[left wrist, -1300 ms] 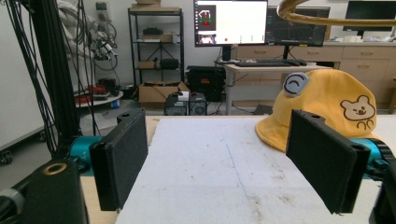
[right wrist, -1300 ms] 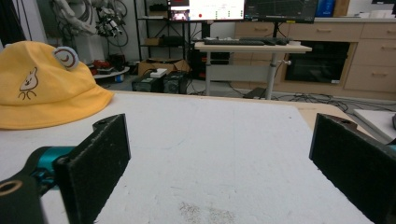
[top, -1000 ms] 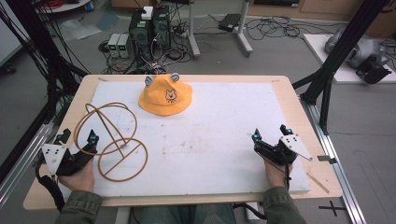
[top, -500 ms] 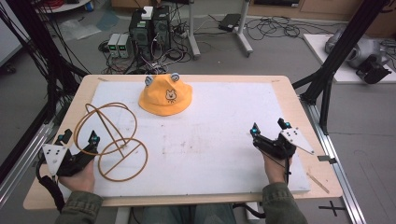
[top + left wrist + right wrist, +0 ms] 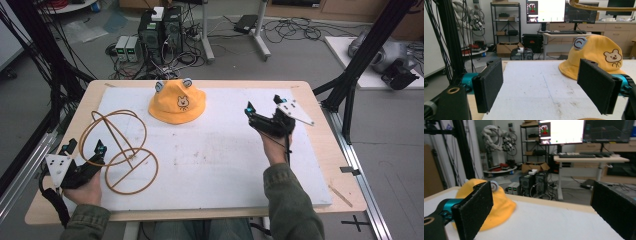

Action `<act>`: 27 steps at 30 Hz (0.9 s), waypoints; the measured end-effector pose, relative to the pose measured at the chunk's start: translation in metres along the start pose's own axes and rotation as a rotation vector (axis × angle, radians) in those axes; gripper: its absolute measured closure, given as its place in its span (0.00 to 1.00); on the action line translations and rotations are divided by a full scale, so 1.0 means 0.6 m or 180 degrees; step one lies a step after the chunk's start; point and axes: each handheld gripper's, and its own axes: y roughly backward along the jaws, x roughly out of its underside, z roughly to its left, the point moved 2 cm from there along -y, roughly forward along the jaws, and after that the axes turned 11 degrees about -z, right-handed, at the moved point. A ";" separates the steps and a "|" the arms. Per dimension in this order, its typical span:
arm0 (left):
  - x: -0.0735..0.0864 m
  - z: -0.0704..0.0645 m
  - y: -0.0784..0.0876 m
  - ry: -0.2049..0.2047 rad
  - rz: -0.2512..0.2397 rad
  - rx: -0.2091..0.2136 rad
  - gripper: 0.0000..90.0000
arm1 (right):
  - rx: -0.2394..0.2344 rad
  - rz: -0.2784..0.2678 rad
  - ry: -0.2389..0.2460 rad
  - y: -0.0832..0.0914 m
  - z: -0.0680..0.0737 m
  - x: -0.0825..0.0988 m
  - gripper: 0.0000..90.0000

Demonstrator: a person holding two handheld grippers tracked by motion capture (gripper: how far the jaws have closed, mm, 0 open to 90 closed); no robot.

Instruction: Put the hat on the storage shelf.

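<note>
**Operator:** Two hand-held grippers are in play. Report the state of each.

**Technician:** The right hand-held gripper [image 5: 262, 111] hovers over the white mat [image 5: 225, 155] at the right of the bench [image 5: 320, 150], jaws spread wide, nothing between them. In the right gripper view the gap between the jaws frames open mat and the far bench edge, with the yellow hat [image 5: 486, 206] at the left, partly behind the left jaw. The left hand-held gripper [image 5: 85, 151] sits at the near left corner, jaws equally wide and empty, just beside the wire hat stand [image 5: 120, 150].

**Operator:** Location of the work item?

**Technician:** The yellow hat lies flat on the mat at the far centre of the bench, crown up, brim spread, apart from both grippers. The wire hat stand rests on the near left part of the mat, well apart from the hat.

**Operator:** Step in hand?

**Technician:** Judged as approach: the right hand-held gripper is nearer the hat and angled toward it; no grasp is made yet.

**Operator:** Requirement for the next move?

**Technician:** Likely, move the right hand-held gripper left and far, lower one jaw under the brim, then close on the fabric. The brim is soft and lies against the mat, so a shallow entry angle is advised.
</note>
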 end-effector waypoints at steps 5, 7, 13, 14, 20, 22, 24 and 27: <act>0.004 -0.001 0.000 0.0026 0.0035 0.0002 0.24 | -0.0236 0.0044 0.0039 -0.081 0.058 -0.006 0.05; 0.004 -0.001 0.000 0.0043 0.0042 0.0004 0.24 | -0.0269 0.0063 0.0026 -0.090 0.067 -0.005 0.05; 0.005 0.005 0.001 0.0069 0.0045 -0.0029 0.24 | -0.0546 0.0183 0.0025 -0.190 0.141 0.012 0.05; 0.005 0.006 0.001 0.0072 0.0047 -0.0032 0.24 | -0.0546 0.0183 0.0025 -0.190 0.141 0.012 0.05; 0.009 0.011 0.001 0.0123 0.0058 -0.0052 0.24 | -0.0669 0.0397 0.0214 -0.259 0.190 0.070 0.05; 0.009 0.011 0.001 0.0141 0.0056 -0.0056 0.24 | -0.0718 0.0517 0.0182 -0.274 0.198 0.100 0.05; 0.009 0.013 0.001 0.0149 0.0047 -0.0063 0.24 | -0.0749 0.0603 0.0233 -0.284 0.207 0.127 0.05; 0.010 0.014 0.001 0.0163 0.0050 -0.0071 0.24 | -0.0746 0.0719 0.0298 -0.298 0.218 0.168 0.05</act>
